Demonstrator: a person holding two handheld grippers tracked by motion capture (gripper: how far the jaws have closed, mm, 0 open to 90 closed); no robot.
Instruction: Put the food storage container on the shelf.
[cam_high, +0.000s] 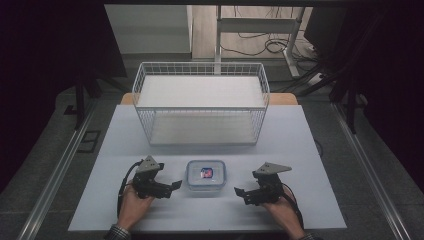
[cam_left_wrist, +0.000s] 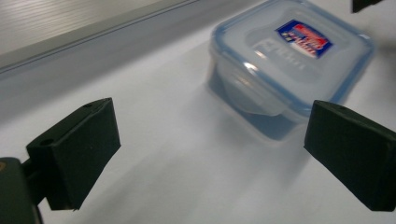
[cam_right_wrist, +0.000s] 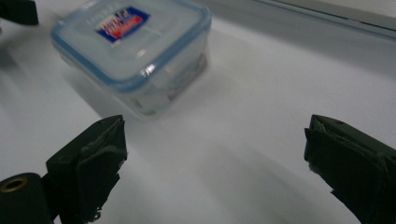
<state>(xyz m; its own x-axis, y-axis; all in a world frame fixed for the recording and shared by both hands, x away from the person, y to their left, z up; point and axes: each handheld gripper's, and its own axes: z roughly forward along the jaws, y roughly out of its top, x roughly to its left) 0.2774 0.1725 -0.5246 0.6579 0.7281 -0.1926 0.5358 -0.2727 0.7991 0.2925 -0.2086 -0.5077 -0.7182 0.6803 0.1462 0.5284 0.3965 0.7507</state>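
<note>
Left gripper (cam_high: 176, 185): jaws spread wide, nothing between them, resting low on the white worktop (cam_high: 125, 135), aimed toward the container. Container (cam_high: 205, 175): small, square, clear plastic, blue-rimmed lid closed, red-and-blue label on top; it sits on the worktop between the two grippers, touching neither; contents possibly none, though the blur prevents certainty. Right gripper (cam_high: 239, 192): jaws likewise wide apart, holding nothing. Wire basket (cam_high: 145, 120): white, behind the container, at the far edge.

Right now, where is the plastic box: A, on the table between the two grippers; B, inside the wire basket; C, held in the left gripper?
A: the box sits on the table, lid on, between the open left gripper and right gripper, in front of the basket.
</note>
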